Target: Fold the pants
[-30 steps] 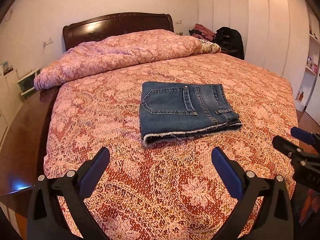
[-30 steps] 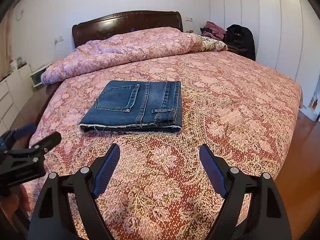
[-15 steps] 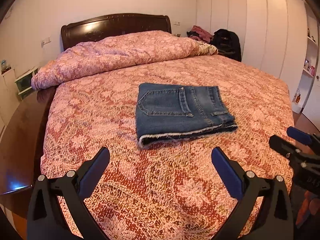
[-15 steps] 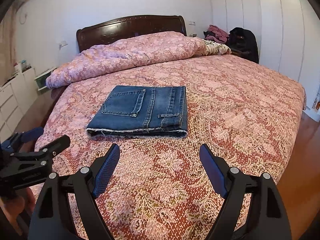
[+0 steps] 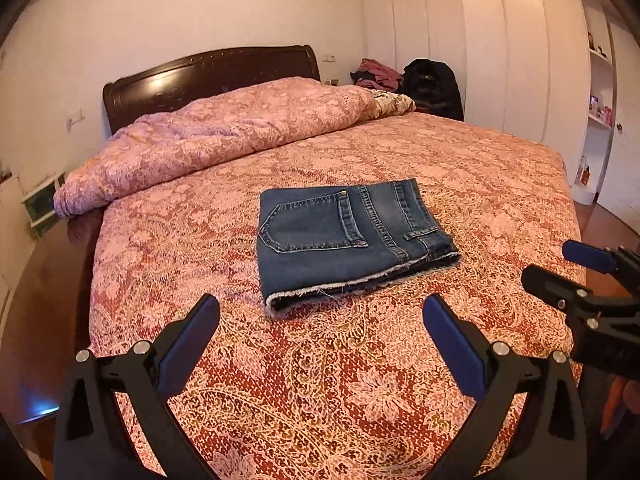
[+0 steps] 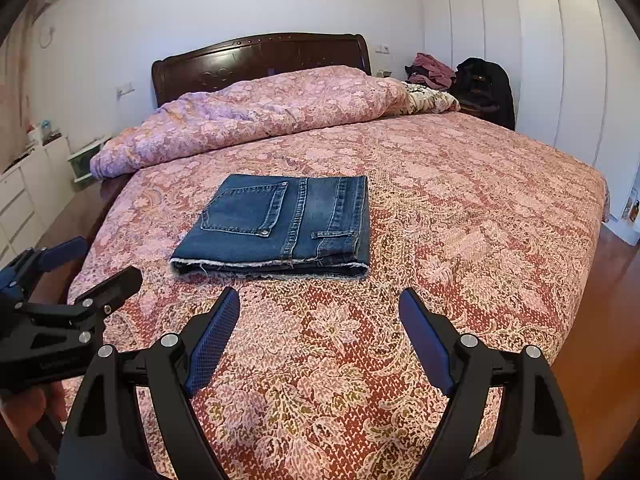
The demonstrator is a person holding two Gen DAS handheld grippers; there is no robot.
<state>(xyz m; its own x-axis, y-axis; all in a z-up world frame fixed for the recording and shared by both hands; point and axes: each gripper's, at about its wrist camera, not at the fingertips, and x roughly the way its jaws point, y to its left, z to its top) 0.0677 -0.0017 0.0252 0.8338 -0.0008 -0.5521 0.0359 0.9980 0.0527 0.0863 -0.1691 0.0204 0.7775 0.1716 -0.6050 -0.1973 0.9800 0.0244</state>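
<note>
Pants [image 5: 348, 240]: dark blue denim, folded into a compact flat rectangle; back pocket uppermost, frayed pale hem along the near edge; lying near the middle of the bedspread [image 5: 320, 380], clear of both tools. Left gripper [image 5: 320, 320]: fingers spread wide, holding nothing, above the cover. Right gripper [image 6: 319, 312]: likewise released and empty; rolled quilt [image 6: 260, 120] lies by the headboard.

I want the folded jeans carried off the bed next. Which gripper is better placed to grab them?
Neither clearly. The left gripper and right gripper are both open, empty and short of the jeans. Slight edge: right, facing the frayed edge squarely.
</note>
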